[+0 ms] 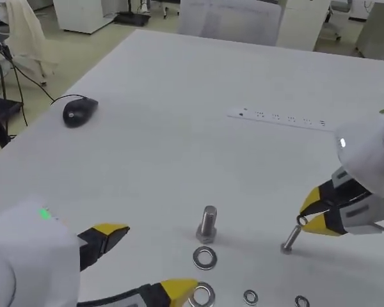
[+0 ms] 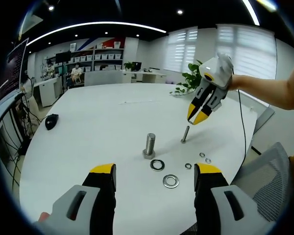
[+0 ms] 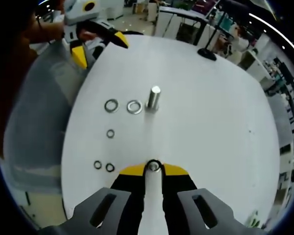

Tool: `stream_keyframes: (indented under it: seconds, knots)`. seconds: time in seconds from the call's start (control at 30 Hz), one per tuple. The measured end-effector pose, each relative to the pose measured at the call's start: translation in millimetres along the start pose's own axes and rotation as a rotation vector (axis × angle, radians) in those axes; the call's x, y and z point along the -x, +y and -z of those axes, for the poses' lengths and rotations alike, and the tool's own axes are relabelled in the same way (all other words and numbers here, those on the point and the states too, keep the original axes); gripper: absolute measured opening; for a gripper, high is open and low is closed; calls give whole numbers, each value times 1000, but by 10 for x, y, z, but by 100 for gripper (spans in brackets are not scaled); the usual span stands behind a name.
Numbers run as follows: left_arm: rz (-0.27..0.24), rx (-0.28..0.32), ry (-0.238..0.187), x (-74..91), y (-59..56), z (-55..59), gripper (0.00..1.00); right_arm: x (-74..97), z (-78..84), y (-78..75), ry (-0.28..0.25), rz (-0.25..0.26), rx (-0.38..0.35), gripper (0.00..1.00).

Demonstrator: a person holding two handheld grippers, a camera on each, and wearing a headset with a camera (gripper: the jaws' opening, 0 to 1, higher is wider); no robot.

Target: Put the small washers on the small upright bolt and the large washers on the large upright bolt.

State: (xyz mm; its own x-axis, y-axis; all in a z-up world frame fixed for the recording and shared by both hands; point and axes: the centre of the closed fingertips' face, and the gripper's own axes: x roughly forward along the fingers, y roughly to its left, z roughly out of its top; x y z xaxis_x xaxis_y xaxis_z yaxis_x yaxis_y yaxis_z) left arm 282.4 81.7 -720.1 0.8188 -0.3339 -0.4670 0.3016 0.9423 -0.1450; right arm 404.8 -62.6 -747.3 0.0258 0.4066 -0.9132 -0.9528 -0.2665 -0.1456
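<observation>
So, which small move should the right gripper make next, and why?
Probably lower the right gripper slightly and open it: it seems to pinch a small washer just above the top of the small bolt, so the washer should slide down onto the shank.

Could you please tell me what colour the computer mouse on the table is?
The mouse is black, clearest in the head view.

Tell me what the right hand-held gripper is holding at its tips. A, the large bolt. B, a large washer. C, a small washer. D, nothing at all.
C: the right hand-held gripper is shut on a small washer, held just above the top of the small bolt.
</observation>
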Motion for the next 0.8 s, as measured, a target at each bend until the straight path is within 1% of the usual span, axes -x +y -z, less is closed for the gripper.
stream_keyframes:
  seconds: [0.1, 0.13, 0.3, 0.37, 0.43, 0.5, 0.57, 0.63, 0.8]
  knots:
    - [0, 10, 2, -2, -4, 10, 66, -29, 35, -5, 15, -10, -11, 12]
    - [1, 9, 7, 0, -7, 17, 66, -34, 40, -6, 14, -7, -6, 12]
    - [8, 10, 1, 2, -23, -3, 66, -54, 67, 13, 20, -13, -6, 12]
    - [11, 17, 7, -1, -27, 4, 66, -63, 73, 10, 23, -14, -3, 12]
    - [11, 14, -1, -1, -29, -13, 66, -75, 75, 3, 23, -17, -7, 12]
    - [11, 15, 1, 0, -30, -12, 66, -87, 79, -3, 25, -19, -7, 12]
    - [13, 19, 6, -2, -34, -5, 66, -108, 88, 0, 28, -24, -8, 12]
    - [17, 17, 0, -4, -46, -13, 65, -131, 97, 3, 32, -26, -5, 12]
    - [25, 21, 3, -11, -65, -5, 66, -207, 120, 18, 37, -37, -6, 12]
